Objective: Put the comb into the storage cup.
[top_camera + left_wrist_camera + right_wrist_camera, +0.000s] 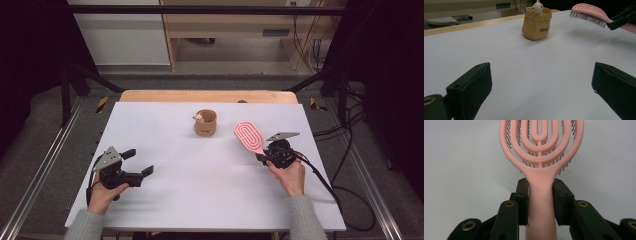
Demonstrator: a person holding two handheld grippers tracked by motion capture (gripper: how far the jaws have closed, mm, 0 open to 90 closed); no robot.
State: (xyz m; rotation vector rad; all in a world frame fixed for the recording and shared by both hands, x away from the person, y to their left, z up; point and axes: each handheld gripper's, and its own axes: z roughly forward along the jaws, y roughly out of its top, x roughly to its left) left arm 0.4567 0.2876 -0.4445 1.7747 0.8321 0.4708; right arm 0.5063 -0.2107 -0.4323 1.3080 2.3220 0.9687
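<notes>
Right gripper (262, 156), right of centre in the high view, pinches the pink hairbrush (249, 136) by its handle. The right gripper view shows both pads pressed flat on the handle sides, with the brush (541, 150) running straight up the frame in line with the jaws.

In the high view the brush's long axis runs from lower right (handle, in the jaws) to upper left (oval head), and the head points toward the tan pouch (205, 123). The left gripper view shows the brush (589, 14) at upper right, lifted off the white table (200, 170), bristles down and head tilted slightly up.

The pouch stands upright at centre top of the table, a small toy figure (199, 118) peeking over its rim. It lies up and left of the brush head, near but apart.

Left gripper (141, 172), lower left in the high view, is spread wide with nothing between the jaws. It is well apart from the pouch.

The right hand (289, 175) is clearly the nearer one. Judgement: if the brush goes into the pouch, the move means carrying along the brush's own axis, up-left, then tipping the head down into the opening.
</notes>
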